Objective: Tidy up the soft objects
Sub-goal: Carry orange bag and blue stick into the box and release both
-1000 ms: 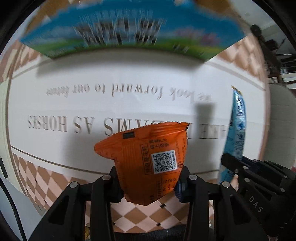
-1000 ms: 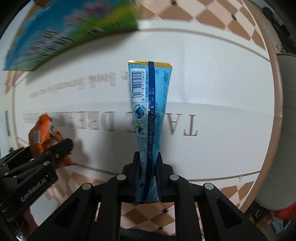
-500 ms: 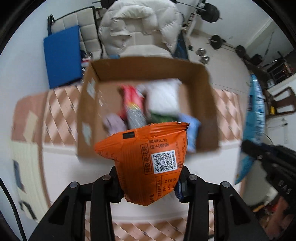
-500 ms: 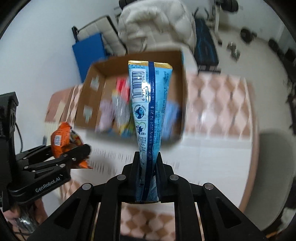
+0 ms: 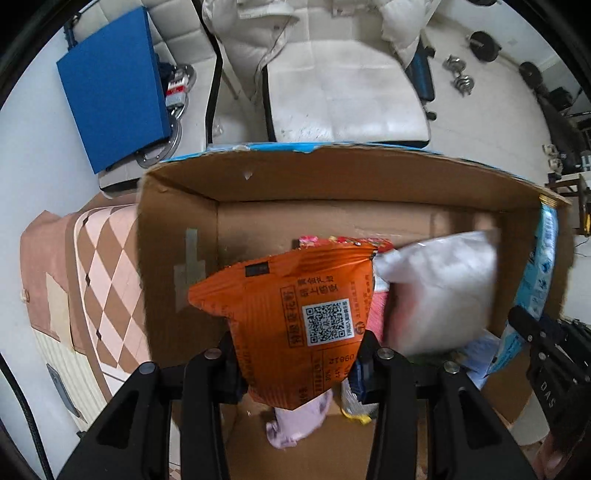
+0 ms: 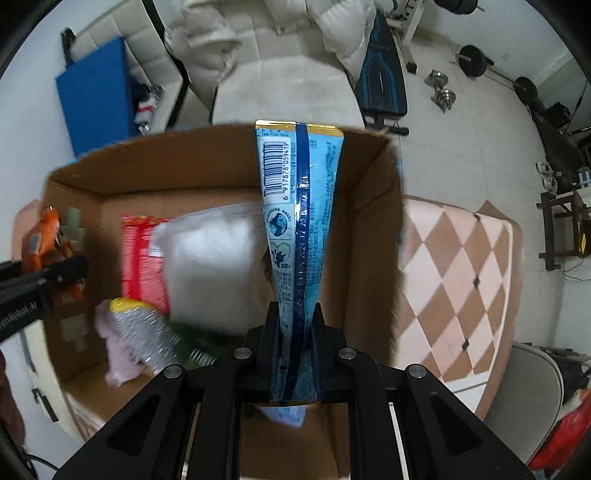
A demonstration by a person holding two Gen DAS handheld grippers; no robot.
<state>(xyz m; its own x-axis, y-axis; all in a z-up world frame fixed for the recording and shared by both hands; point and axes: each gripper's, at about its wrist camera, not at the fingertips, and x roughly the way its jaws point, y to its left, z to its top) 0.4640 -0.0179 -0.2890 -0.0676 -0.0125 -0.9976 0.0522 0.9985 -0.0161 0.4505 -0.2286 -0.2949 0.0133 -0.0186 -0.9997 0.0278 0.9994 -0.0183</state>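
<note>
White sofa [image 5: 347, 85] w/ puffy coat [image 6: 258, 26], blue mat [image 5: 110, 92], dumbbells [image 6: 441, 90] on pale floor [image 6: 461, 147], checkered tablecloth [image 6: 461, 280].

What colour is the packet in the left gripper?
Orange packet, clearest in the left wrist view.

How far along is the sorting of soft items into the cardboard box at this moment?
Done: the cardboard box already holds a white pack, a red packet, a pink cloth and a silver item. In hand: the left gripper clamps an orange packet and the right gripper a light blue packet, both over the box. Left: releasing them inside.
</note>
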